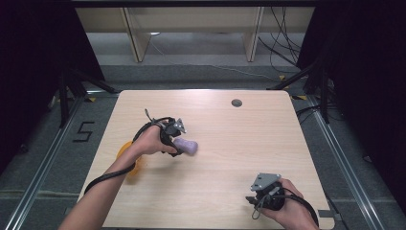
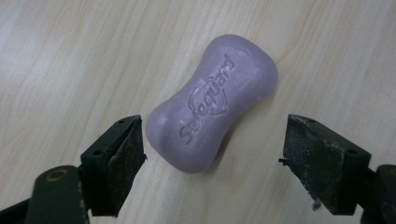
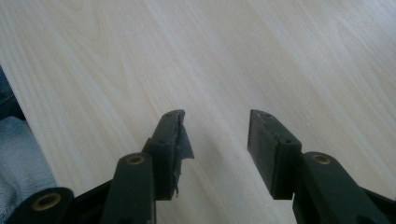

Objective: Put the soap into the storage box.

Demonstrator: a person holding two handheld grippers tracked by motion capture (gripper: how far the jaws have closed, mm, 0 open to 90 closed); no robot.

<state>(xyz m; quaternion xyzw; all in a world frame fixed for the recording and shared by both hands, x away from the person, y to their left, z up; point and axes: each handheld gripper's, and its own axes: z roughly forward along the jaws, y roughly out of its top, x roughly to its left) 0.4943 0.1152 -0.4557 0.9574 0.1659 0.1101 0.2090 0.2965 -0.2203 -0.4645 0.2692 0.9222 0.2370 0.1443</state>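
A purple bar of soap (image 1: 186, 145) (image 2: 212, 102) with a stamped logo lies flat on the light wooden table (image 1: 249, 139), left of centre. My left gripper (image 1: 179, 145) (image 2: 212, 140) hangs over it, open, with the near end of the bar between its jaws. The left pad (image 2: 126, 154) sits close beside the bar and the right pad (image 2: 317, 158) stands well away from it. My right gripper (image 1: 250, 198) (image 3: 215, 135) rests near the table's front right edge, open with bare wood between its jaws.
An orange round object (image 1: 125, 152) lies at the table's left edge, partly hidden under the left forearm. A grey cable grommet (image 1: 236, 102) sits in the tabletop at the back. Black stands and cables crowd the floor beyond the table.
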